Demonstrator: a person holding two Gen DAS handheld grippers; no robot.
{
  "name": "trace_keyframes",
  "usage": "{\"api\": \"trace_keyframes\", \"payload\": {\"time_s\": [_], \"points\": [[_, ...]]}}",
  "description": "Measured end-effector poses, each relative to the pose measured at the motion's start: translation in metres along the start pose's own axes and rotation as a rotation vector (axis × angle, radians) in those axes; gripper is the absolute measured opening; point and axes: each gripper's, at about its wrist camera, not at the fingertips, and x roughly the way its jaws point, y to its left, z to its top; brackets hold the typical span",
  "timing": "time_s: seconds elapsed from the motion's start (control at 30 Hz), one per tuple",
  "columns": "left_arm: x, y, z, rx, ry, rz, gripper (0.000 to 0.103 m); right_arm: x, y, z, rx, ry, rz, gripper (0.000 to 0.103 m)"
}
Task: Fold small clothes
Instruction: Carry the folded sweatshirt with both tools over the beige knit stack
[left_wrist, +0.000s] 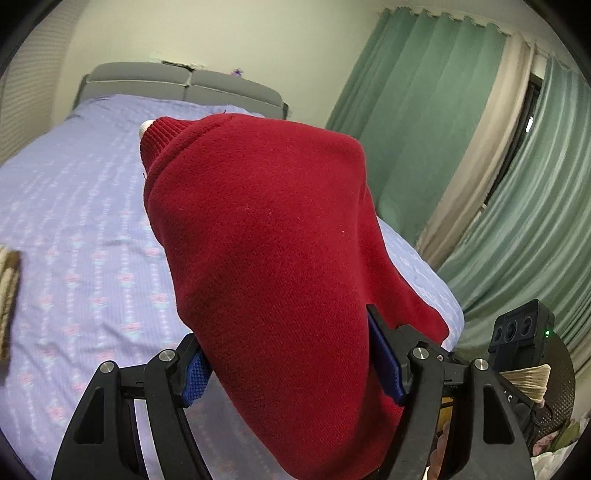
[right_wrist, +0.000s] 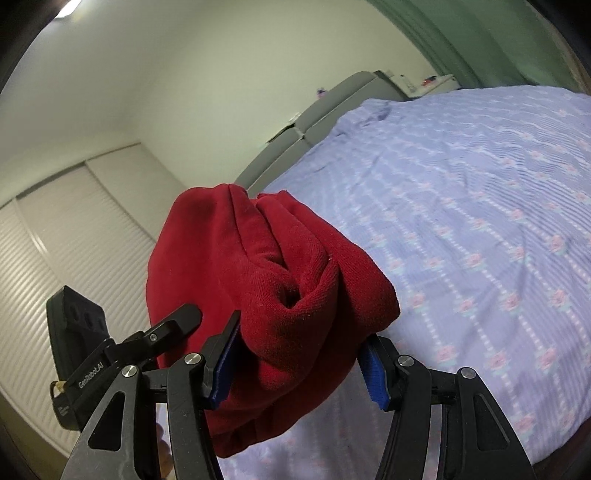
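A red sweater (left_wrist: 266, 258) fills the middle of the left wrist view. It is bunched up and held in the air above the bed (left_wrist: 74, 221). The left hand-held gripper (left_wrist: 295, 365) sits at the bottom of that frame. Its 2 blue pads (left_wrist: 197, 376) press on the red cloth from both sides, so it is holding the sweater. A ribbed cuff or collar pokes out at the top left of the bundle.

In the right wrist view the same red sweater (right_wrist: 266, 295) is in the middle, folded over in thick soft rolls. The right hand-held gripper (right_wrist: 299, 373) at the bottom has the cloth between its 2 blue pads (right_wrist: 375, 373) and grips it too.

The bed has a light purple sheet with small pink flowers in rows. It fills the left side of the left view and the right side of the right view. A gray headboard (left_wrist: 177, 83) stands at the far end. Green curtains (left_wrist: 424, 110) hang on the right of the left view. White slatted doors (right_wrist: 55, 266) are at the left of the right view.
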Motion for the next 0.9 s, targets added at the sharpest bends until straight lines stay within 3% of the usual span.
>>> {"api": "trace_keyframes", "payload": {"time_s": [0.37,0.6,0.9], "points": [[-0.076,0.081,0.002,-0.042,-0.053,0.083,0.073,0.042,0.087,-0.036,-0.055,0.080,0.065,0.058],[-0.110,0.139,0.005,-0.062,-0.057,0.111,0.073,0.092,0.141,-0.064,-0.082,0.141,0.089,0.058],[-0.157,0.232,0.030,0.008,-0.036,0.202,0.073,0.174,0.209,-0.103,-0.137,0.226,0.133,0.058]]}}
